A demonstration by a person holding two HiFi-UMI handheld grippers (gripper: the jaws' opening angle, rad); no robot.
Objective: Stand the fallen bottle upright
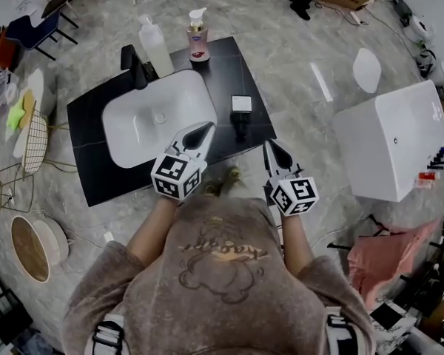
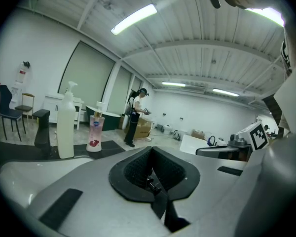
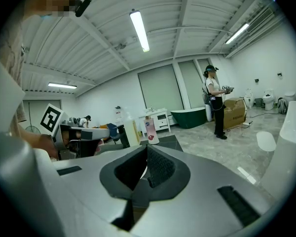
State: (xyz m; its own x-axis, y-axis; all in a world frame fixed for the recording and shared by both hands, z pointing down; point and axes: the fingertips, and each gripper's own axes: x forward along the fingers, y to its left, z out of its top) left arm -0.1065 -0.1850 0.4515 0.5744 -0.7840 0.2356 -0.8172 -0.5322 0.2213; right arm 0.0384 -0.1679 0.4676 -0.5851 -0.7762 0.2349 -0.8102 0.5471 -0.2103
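Black counter (image 1: 229,65), set askew on a marbled floor. White sink (image 1: 133,128) takes up its left half, with a black tap (image 1: 135,65) at the sink's far rim.

Left gripper (image 1: 205,129) hangs over the sink's near right corner, fingers clenched shut, nothing between them. Right gripper (image 1: 271,149) is at the counter's near right corner, fingers closed together, also empty.

White pump bottle (image 1: 155,48) and pink pump bottle (image 1: 197,39) both stand upright along the far edge, just beside each other, well apart from both grippers.

Small dark object (image 1: 240,120) with a white top sits near the right edge; lying or standing, cannot tell.
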